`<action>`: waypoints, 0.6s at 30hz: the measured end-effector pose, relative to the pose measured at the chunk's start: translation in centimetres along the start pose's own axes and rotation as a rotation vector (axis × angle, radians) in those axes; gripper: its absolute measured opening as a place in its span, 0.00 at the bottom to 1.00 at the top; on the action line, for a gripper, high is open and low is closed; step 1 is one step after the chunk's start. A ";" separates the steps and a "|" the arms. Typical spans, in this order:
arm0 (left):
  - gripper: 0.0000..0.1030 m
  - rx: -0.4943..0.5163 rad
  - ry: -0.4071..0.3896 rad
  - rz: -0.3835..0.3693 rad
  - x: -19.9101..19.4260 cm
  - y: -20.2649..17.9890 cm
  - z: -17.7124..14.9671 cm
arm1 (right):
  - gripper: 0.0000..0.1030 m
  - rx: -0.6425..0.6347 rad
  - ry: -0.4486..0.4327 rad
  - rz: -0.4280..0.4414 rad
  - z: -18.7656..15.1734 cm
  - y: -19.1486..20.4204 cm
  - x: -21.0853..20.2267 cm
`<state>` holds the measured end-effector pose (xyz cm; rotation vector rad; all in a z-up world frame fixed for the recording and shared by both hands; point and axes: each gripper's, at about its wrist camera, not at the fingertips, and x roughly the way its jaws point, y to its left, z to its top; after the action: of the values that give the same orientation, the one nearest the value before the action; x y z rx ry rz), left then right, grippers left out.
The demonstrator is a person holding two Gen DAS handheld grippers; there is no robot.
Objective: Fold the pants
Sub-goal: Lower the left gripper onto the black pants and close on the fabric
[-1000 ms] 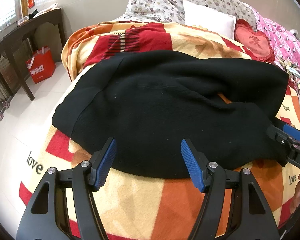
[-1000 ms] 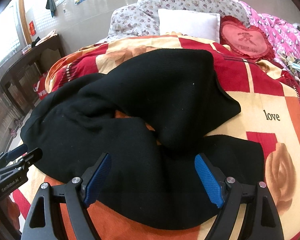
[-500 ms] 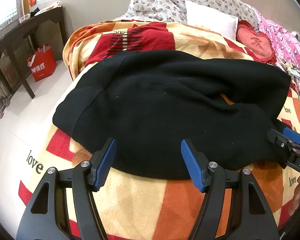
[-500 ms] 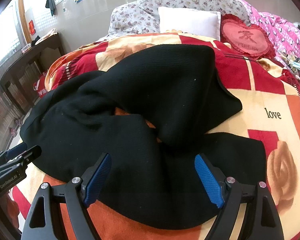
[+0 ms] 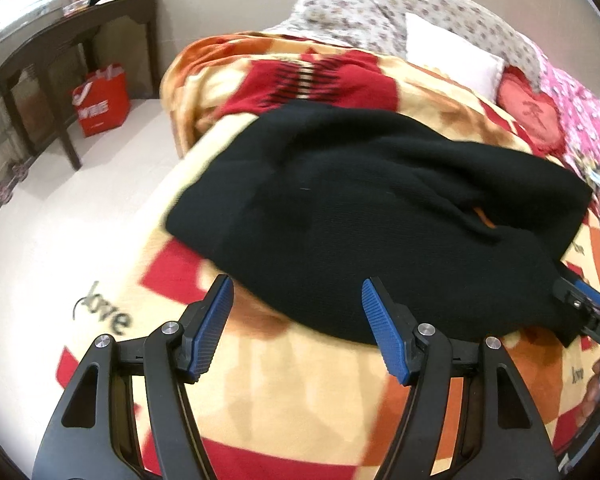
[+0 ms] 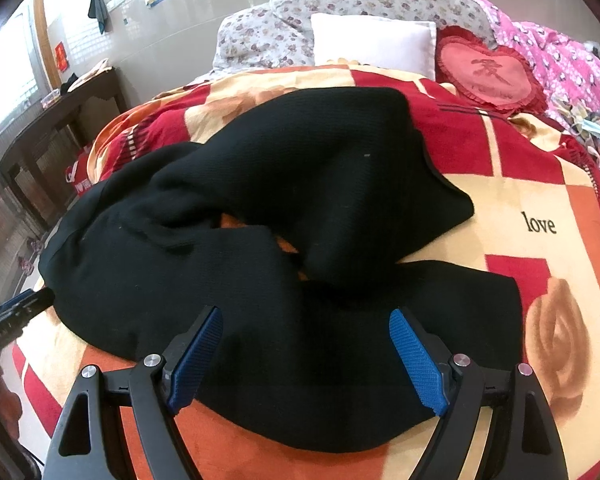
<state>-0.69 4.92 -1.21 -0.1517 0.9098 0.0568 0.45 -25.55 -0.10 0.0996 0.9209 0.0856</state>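
Black knit pants (image 5: 360,208) lie rumpled across a red, orange and cream blanket (image 5: 292,392) on a bed. In the right wrist view the pants (image 6: 260,240) have one leg bent over the other, with blanket showing in a gap between them. My left gripper (image 5: 296,312) is open and empty, just short of the pants' near hem at their left end. My right gripper (image 6: 306,344) is open and empty, with its blue pads low over the near hem. The right gripper also shows at the right edge of the left wrist view (image 5: 584,312).
A white pillow (image 6: 372,44), floral pillows (image 6: 340,4), a red heart cushion (image 6: 488,72) and a pink quilt (image 6: 572,76) lie at the head of the bed. A dark wooden table (image 5: 60,64) and a red bag (image 5: 102,100) stand on the floor at left.
My left gripper has swung left and back a little, so the pants sit further right in its view. My right gripper has edged forward over the hem. Both stay open.
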 end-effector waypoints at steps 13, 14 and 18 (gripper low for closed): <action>0.65 -0.055 0.032 0.018 1.0 2.5 0.0 | 0.82 0.008 -0.002 -0.004 0.2 -0.7 -0.5; 0.65 -0.061 0.037 0.013 1.1 2.7 0.0 | 0.82 0.010 -0.002 -0.006 0.1 -0.9 -0.6; 0.65 -0.104 0.061 -0.016 1.6 3.7 0.1 | 0.82 0.041 -0.004 -0.004 -0.5 -2.3 -1.4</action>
<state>-0.08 8.58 -2.80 -0.2587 0.9672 0.0852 -0.71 -28.01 0.42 0.1363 0.9187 0.0628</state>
